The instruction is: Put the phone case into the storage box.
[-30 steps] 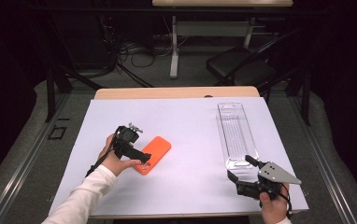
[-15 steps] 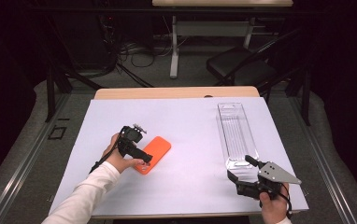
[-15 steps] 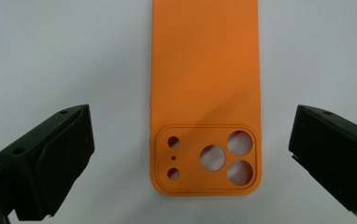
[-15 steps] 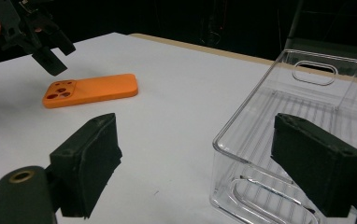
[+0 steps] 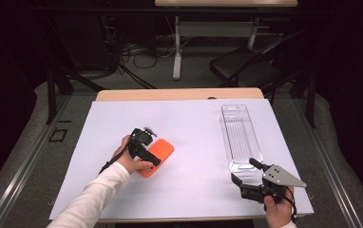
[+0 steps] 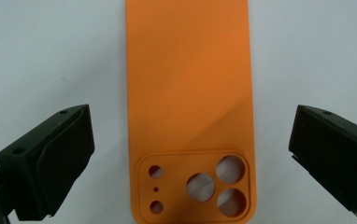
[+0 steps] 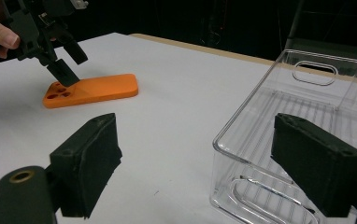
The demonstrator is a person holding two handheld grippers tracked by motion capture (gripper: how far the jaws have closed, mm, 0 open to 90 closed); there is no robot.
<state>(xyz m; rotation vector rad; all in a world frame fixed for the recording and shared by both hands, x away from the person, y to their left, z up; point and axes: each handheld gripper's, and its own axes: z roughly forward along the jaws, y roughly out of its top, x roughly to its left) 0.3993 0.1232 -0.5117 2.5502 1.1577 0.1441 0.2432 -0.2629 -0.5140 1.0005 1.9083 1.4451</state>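
Note:
An orange phone case (image 5: 160,152) lies flat on the white sheet, left of centre. My left gripper (image 5: 150,157) hangs over its near end, held by a hand in a white sleeve. In the left gripper view its jaws stand open on either side of the phone case (image 6: 188,70), whose camera cut-outs are closest, and they do not touch it. A long clear plastic bin (image 5: 239,137) lies at the right. My right gripper (image 5: 246,173) rests open at its near end, and the bin (image 7: 307,93) has its near corner between the jaws. The left gripper (image 7: 69,65) and phone case (image 7: 97,88) show farther off.
The white sheet (image 5: 194,123) covers most of the table; a strip of wooden table edge (image 5: 179,94) shows at the back. Beyond it, on the dark floor, stand a black chair (image 5: 246,71) and another table's legs, with cables lying about.
My left gripper has moved right and down onto the near end of the orange case. The right gripper and the bin have stayed put.

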